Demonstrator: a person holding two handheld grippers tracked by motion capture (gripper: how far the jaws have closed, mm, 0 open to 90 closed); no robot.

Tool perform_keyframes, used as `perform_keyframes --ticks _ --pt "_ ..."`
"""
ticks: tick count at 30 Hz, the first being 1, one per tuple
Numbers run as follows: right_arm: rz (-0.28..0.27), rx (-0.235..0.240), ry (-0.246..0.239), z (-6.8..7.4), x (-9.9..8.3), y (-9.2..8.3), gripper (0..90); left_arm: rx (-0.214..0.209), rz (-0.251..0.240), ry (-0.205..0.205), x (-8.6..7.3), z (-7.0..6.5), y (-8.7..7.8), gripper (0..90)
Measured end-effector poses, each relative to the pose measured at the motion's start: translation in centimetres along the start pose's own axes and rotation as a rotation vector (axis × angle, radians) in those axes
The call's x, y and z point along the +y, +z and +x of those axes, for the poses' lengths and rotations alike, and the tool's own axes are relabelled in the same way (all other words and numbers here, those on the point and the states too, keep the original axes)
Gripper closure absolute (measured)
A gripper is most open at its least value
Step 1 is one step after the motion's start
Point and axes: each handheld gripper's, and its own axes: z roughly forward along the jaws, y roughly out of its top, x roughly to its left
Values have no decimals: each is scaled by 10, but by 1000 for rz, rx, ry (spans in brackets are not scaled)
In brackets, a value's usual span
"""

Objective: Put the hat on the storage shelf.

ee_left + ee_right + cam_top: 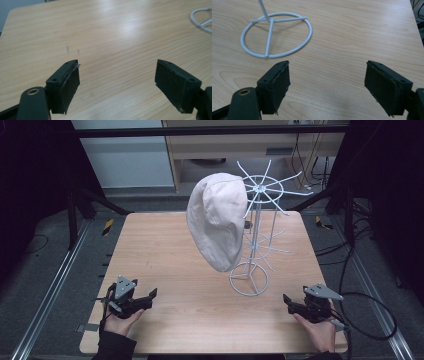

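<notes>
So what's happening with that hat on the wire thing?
Nothing is being handled right now. A person sits at the wooden table with a claw in each hand. The left claw and the right claw both rest near the table's front edge, open and empty. Between them, farther back, stands a white wire rack with a round base. A cream hat hangs on the rack's left side, up near its top. Neither claw is touching the hat or the rack.
</notes>
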Motion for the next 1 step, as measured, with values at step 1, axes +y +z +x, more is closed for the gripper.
perform_keyframes --ticks 1 --pt "3 0 -6 0 0 1 202 11 10 6 -3 3 0 190"
